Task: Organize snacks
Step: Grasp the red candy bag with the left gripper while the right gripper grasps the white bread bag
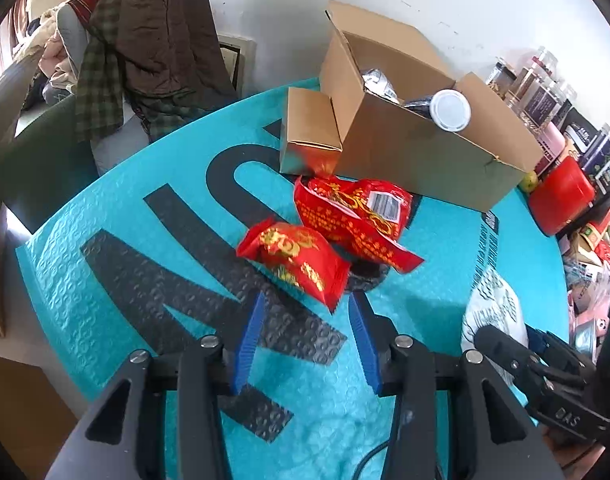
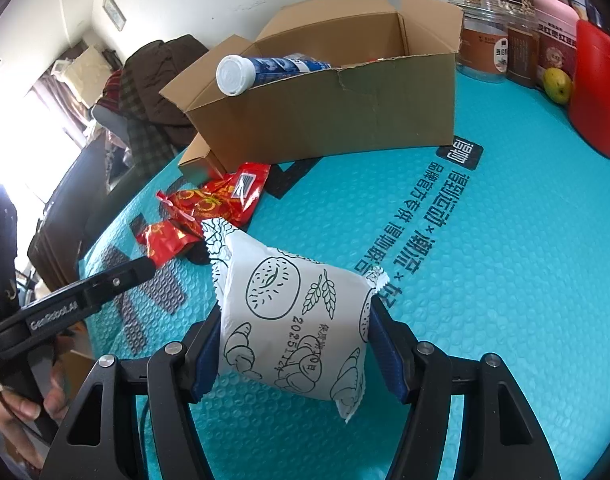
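Observation:
A small red snack packet [image 1: 297, 260] lies on the teal mat [image 1: 125, 260], and its near corner pokes between the blue fingertips [image 1: 259, 312] of my left gripper [image 1: 307, 300]. The jaws stand open and the pads do not press on it. Behind it lies a larger red packet [image 1: 357, 212]. My right gripper [image 2: 295, 308] is shut on a white bread packet [image 2: 293, 320] printed with pastry drawings, held just over the mat. The open cardboard box [image 2: 325, 120] behind holds a blue tube with a white cap [image 2: 233, 74].
A small closed carton [image 1: 311, 132] stands against the box's left side. Jars [image 2: 501, 48], a red tin [image 2: 597, 88] and a green fruit [image 2: 557, 84] line the mat's far right. Clothes [image 1: 145, 52] hang over a chair beyond the table. A hand [image 2: 17, 408] holds the left gripper.

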{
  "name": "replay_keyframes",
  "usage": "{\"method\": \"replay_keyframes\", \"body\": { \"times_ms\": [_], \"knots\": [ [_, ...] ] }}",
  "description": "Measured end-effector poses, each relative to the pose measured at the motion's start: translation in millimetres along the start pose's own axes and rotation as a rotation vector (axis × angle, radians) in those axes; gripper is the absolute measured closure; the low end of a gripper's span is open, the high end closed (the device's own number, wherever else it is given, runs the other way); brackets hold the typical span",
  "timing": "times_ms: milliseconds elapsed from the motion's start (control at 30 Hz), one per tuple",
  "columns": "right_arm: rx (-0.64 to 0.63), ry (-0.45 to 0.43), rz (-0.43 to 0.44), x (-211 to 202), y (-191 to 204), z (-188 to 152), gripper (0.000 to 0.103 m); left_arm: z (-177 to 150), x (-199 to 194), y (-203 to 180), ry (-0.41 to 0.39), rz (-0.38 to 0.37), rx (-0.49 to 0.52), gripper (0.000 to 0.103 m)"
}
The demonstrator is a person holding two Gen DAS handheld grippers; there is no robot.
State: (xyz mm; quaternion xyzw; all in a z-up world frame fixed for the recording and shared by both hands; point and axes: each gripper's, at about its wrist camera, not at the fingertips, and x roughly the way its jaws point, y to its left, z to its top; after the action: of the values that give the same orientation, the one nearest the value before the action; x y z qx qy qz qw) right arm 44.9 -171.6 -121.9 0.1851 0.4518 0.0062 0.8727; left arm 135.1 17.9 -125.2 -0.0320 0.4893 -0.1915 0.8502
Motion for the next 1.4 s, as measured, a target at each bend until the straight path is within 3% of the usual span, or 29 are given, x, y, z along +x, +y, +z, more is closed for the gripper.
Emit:
{"method": "replay_keyframes", "body": {
  "times_ms": [300, 533, 933, 1033, 1067, 1133, 1400],
  "knots": [
    [-0.005, -0.002, -0.013, 1, -1, 3, 0.037, 19, 19, 3, -0.01, 0.042, -0.022, 0.059],
    [-0.024, -0.006, -0.034, 5, 0, 10, 0.037, 25, 38, 5, 0.037, 0.052, -0.033, 0.06],
    [-0.054, -0.012, -0.063, 11, 4, 13, 0.034, 29, 44, -3, 0.003, 0.104, 0.031, 0.06],
    [-0.061, -0.014, -0.067, 11, 4, 12, 0.034, 27, 42, 0, -0.017, 0.09, 0.023, 0.06],
    [-0.062, -0.015, -0.067, 11, 4, 12, 0.034, 27, 42, 1, -0.02, 0.092, 0.021, 0.067],
    [-0.065, -0.015, -0.069, 11, 4, 12, 0.034, 27, 40, 3, -0.025, 0.083, 0.017, 0.07],
    [-0.09, -0.03, -0.085, 9, 7, 10, 0.038, 21, 38, 0, -0.018, 0.05, 0.039, 0.071]
  ]
}}
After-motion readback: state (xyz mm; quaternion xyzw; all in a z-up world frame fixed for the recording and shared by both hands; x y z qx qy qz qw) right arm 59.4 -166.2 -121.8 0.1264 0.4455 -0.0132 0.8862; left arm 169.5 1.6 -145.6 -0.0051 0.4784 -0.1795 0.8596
